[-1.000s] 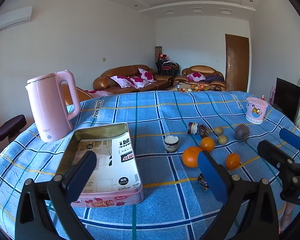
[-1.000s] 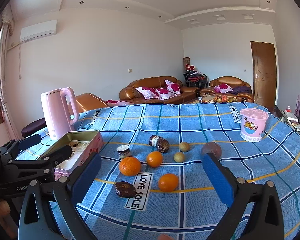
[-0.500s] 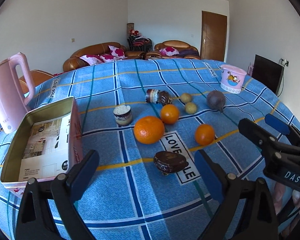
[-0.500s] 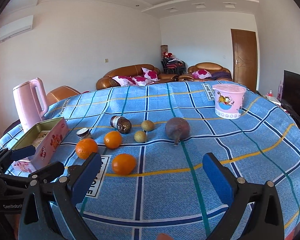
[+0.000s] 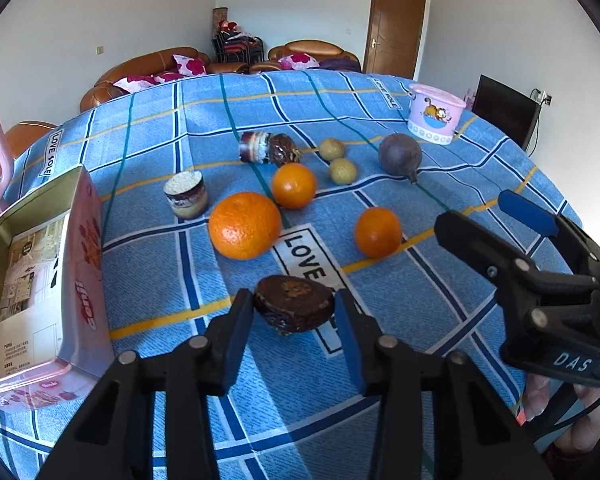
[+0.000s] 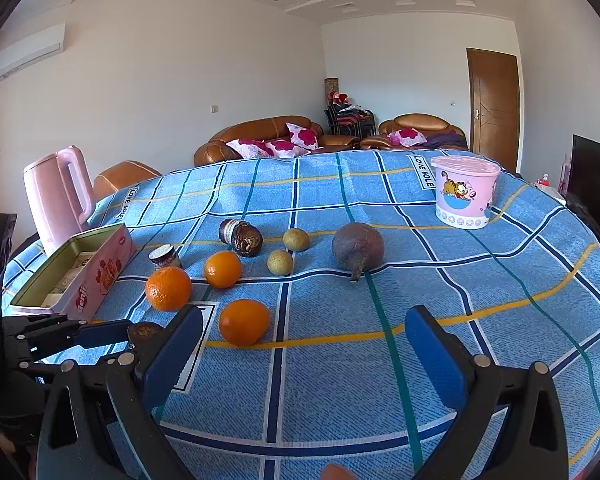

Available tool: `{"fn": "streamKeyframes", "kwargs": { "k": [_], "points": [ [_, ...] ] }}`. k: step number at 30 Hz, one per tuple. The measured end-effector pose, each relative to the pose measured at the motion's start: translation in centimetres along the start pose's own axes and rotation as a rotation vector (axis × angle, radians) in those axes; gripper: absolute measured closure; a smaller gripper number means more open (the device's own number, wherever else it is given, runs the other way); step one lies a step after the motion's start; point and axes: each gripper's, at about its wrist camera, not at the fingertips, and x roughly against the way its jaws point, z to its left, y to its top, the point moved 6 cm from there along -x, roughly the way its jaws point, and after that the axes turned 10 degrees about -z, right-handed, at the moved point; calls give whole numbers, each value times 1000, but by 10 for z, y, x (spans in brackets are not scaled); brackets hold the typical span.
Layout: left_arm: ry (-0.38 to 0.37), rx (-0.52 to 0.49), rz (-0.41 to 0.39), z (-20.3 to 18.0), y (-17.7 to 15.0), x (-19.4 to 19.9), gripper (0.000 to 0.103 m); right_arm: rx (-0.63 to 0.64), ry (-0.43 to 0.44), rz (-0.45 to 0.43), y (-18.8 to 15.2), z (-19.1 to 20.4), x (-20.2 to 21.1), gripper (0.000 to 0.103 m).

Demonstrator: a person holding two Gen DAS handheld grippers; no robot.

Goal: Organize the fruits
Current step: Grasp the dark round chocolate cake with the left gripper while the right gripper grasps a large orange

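On the blue checked tablecloth (image 5: pixel 148 272), at nine o'clock in the left wrist view, an open pink biscuit tin (image 5: pixel 80 280) lies beside a pink kettle (image 6: pixel 58 196). At six o'clock the left gripper (image 5: pixel 294 316) is closing its jaws around a dark brown wrapped cake (image 5: pixel 294 308), the blue pads at its two ends. Just past it, toward twelve, sit a large orange (image 5: pixel 245 225), a smaller orange (image 5: pixel 294 185) and a third orange (image 5: pixel 378 232); further back a small jar (image 5: pixel 186 194), two small greenish-yellow fruits (image 5: pixel 342 171), a purple fruit (image 5: pixel 400 154). At three o'clock the right gripper (image 6: pixel 304 346) stands released, nothing between its pads. A pink cartoon tub (image 6: pixel 464 192) stands at one o'clock.
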Motion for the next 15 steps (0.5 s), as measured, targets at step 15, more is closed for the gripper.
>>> {"fn": "streamKeyframes", "kwargs": {
  "k": [15],
  "points": [
    [42,110,-71,42,13,4,59,80,115,249,-15,34,-54,36]
  ]
}}
